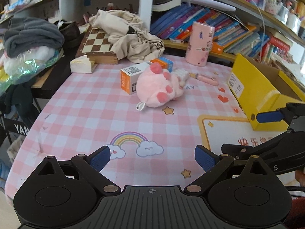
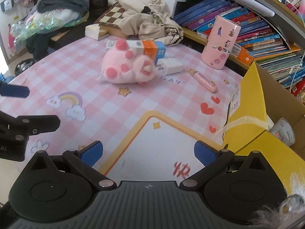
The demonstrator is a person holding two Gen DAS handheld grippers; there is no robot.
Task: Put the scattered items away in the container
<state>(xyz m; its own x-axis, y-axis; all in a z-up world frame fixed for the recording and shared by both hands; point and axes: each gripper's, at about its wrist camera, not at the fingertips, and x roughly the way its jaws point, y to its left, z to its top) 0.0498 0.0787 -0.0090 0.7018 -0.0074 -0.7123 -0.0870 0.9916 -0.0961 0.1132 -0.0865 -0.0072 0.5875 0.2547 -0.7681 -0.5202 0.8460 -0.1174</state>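
Observation:
A pink plush toy (image 1: 158,87) (image 2: 124,66) lies mid-table on the pink checked cloth. Behind it lie an orange-and-white box (image 1: 131,76) (image 2: 150,47), a white charger (image 2: 171,65) and a pink pen-like gadget (image 1: 206,78) (image 2: 205,82). A pink cylinder (image 1: 199,43) (image 2: 221,43) stands at the back. The yellow cardboard box (image 1: 253,93) (image 2: 246,110) stands open at the right; a tape roll (image 2: 285,133) lies inside it. My left gripper (image 1: 152,160) is open and empty over the near table. My right gripper (image 2: 148,152) is open and empty beside the box.
A chessboard (image 1: 95,43) under a beige cloth (image 1: 131,34) sits at the back left, with a tissue pack (image 1: 82,64) in front. Piled clothes and bags (image 1: 28,45) lie off the left edge. Rows of books (image 1: 228,30) fill the shelf behind.

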